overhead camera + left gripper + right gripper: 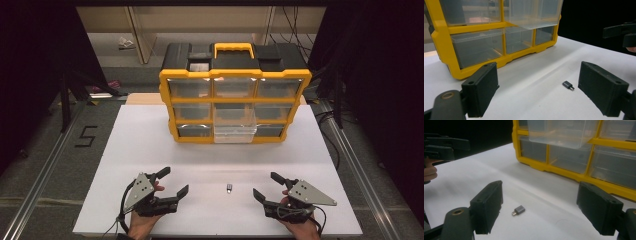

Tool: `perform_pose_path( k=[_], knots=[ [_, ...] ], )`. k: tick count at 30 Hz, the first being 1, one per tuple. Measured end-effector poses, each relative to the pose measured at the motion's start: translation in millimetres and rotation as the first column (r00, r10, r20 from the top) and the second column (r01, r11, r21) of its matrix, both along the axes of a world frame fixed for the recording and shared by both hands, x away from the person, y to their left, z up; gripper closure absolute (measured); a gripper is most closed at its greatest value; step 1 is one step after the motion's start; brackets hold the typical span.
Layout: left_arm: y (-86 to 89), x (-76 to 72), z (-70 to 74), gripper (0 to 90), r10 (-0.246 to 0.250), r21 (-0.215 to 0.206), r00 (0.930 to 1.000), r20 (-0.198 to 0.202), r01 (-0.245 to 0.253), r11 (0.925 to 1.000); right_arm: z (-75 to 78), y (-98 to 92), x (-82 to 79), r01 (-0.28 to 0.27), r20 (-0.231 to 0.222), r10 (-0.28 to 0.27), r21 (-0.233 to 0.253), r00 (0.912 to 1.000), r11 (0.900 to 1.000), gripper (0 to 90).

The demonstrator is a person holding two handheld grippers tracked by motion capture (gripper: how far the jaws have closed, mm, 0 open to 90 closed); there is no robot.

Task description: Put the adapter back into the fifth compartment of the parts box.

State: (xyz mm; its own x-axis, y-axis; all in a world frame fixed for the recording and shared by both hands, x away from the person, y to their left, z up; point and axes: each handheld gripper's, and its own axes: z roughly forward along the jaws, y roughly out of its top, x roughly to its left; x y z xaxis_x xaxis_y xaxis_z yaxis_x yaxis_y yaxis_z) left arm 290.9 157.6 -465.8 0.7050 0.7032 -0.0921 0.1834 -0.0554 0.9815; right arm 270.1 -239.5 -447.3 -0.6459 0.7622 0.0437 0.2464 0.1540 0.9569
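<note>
High view: one small grey adapter [228,188] lies on the white table [150,135], between the left gripper [173,182] and right gripper [265,186], touching neither. Both grippers gape wide and hold nothing. One yellow organizer [235,100] stands behind with nine clear drawers, its bottom-middle drawer [235,131] pulled out. A "5" [87,136] is taped on the floor

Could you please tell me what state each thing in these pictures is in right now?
Left hand-held gripper: open, holding nothing.
Right hand-held gripper: open, holding nothing.
Small adapter: lying loose on the white table, between the grippers.
Organizer: upright.
Bottom middle drawer: pulled out.
Other drawers: pushed in.
</note>
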Motion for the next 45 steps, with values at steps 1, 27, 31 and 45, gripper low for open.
perform_pose_path(
  k=[1, 27, 31, 45],
  knots=[
    [-0.1, 0.2, -0.1, 15.8, -0.004, 0.001, 1.0000, -0.001, 0.004, 1.0000, 0.1, -0.1, -0.1, 0.002, 0.002, -0.002, 0.002, 1.0000, 1.000, 22.1],
    [-1.4, -0.4, -0.5, 16.7, -0.002, 0.014, 0.9999, 0.011, 0.002, 0.9999, 1.9, 6.2, 5.8, 0.008, -0.029, -0.010, -0.053, 0.9995, 0.999, 23.9],
    [-1.9, -0.6, -0.5, 16.8, -0.006, 0.015, 0.9999, 0.012, 0.006, 0.9999, 3.4, 11.4, 8.1, -0.011, -0.052, 0.007, -0.068, 0.9986, 0.998, 24.1],
    [-2.2, -1.4, -0.4, 17.3, -0.009, 0.015, 0.9998, 0.018, 0.008, 0.9999, 3.2, 25.9, 15.9, -0.079, -0.155, 0.061, -0.117, 0.9861, 0.990, 25.5]
  ],
)
